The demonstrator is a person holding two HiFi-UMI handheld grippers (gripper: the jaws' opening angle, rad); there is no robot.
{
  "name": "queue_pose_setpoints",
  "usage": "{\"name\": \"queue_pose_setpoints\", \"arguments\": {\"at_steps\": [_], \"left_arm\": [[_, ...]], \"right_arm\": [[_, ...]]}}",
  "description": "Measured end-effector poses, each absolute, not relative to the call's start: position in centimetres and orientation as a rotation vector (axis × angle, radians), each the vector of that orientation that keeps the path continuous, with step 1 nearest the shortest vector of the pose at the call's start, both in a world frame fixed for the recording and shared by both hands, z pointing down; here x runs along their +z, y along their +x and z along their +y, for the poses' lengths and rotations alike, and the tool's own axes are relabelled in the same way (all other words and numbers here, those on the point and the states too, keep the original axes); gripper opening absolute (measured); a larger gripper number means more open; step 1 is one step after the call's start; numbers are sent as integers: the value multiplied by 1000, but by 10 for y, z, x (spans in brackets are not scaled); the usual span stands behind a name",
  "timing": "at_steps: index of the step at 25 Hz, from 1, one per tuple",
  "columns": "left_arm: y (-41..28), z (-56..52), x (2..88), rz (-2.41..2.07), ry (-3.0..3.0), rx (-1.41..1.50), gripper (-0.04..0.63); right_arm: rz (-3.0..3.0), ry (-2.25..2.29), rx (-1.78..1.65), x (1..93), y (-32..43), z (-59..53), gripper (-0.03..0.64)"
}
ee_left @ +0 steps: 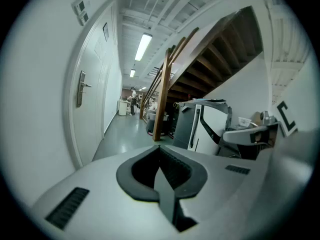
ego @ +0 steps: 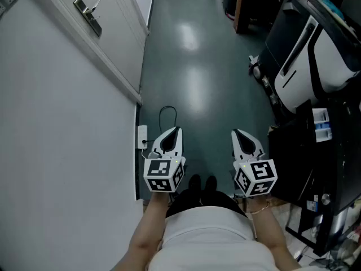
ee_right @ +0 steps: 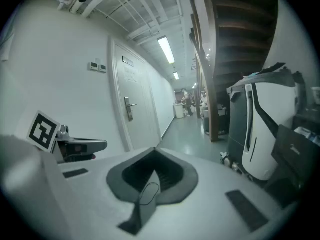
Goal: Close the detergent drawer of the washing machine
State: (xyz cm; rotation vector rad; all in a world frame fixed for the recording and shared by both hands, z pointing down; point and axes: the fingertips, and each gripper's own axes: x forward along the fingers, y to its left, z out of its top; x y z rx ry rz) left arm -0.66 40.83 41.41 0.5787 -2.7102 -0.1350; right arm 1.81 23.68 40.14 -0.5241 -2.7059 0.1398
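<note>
- Detergent drawer: none of the three views shows it right now. We're looking down a corridor instead.
- Closest in, the person's white top [ego: 206,236] and a pair of dark shoes [ego: 202,184] on the grey-green floor [ego: 197,66].
- Left gripper [ego: 175,130] is held out in front and tipped slightly downward. Its jaws are pressed together with nothing between them, and its own view shows the two tips meeting in a point.
- Right gripper [ego: 236,132] is level with it but well apart, with the same slight downward tilt. Its jaws are also closed tight and empty.
- Just beside the left gripper, a small white box [ego: 142,136] sits low on the wall. A black cable [ego: 167,113] loops across the floor beyond it.
- Along the left runs a white wall [ego: 56,151], then a white door [ego: 113,33] with a metal handle [ego: 87,13].
- On the right, a black rack [ego: 338,151] stands near the person. Past it is a white-and-black machine [ego: 313,55], and I can't tell what kind.
- Further down, a wooden post [ee_left: 162,91] stands under a staircase [ee_left: 220,59].
- Strip lights [ee_left: 143,46] run off along the ceiling.
</note>
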Motion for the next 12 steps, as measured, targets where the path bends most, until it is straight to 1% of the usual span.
{"name": "queue_pose_setpoints", "arguments": {"at_steps": [10, 12], "left_arm": [[-4, 393, 412, -2724, 579, -95, -5], [-5, 390, 409, -2735, 580, -90, 8]], "right_arm": [[-2760, -500, 155, 395, 18, 219, 2], [-2779, -473, 152, 395, 17, 212, 2]]}}
